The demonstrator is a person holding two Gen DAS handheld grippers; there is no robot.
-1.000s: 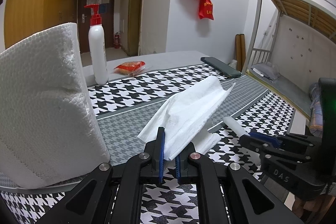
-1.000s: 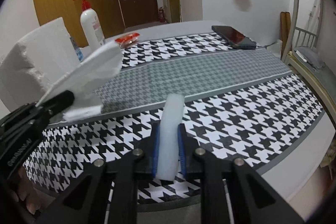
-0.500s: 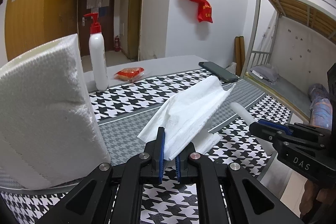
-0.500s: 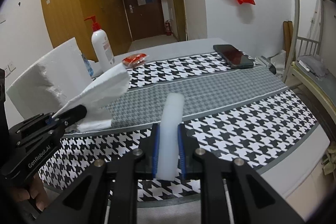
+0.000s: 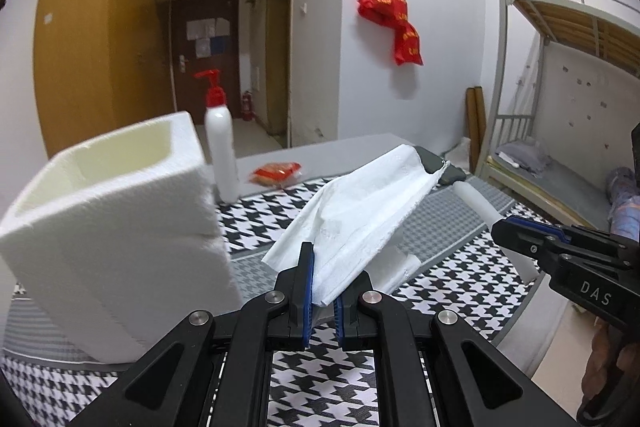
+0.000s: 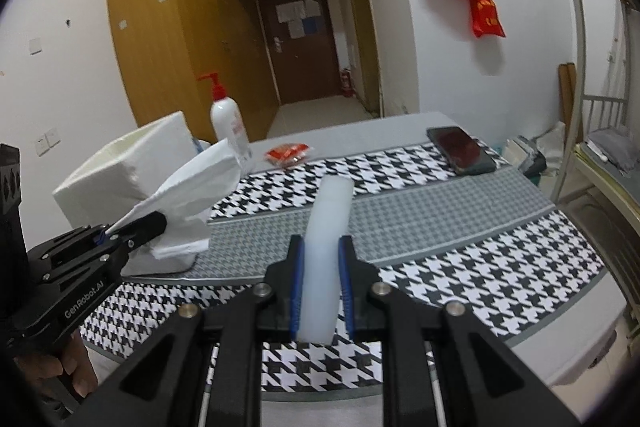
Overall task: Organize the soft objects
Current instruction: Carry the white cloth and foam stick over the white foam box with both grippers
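My left gripper (image 5: 322, 279) is shut on a white paper tissue (image 5: 360, 211), which fans out forward above the table. From the right wrist view the same tissue (image 6: 192, 183) hangs from that gripper (image 6: 132, 231) at the left. My right gripper (image 6: 322, 267) is shut on a white foam stick (image 6: 326, 227) that points forward over the cloth. In the left wrist view the stick (image 5: 476, 205) juts from the right gripper (image 5: 516, 231) at the right. An open white foam box (image 5: 116, 211) stands at the left, its hollow top showing.
A houndstooth cloth (image 6: 460, 267) covers the table. A white pump bottle with a red top (image 5: 220, 143) and a red packet (image 5: 276, 173) sit at the back. A dark phone (image 6: 460, 149) lies at the back right. A bunk bed (image 5: 560, 107) stands right of the table.
Both grippers have risen with their loads still held. The foam box's open top has come into sight, and the table looks lower in both views.
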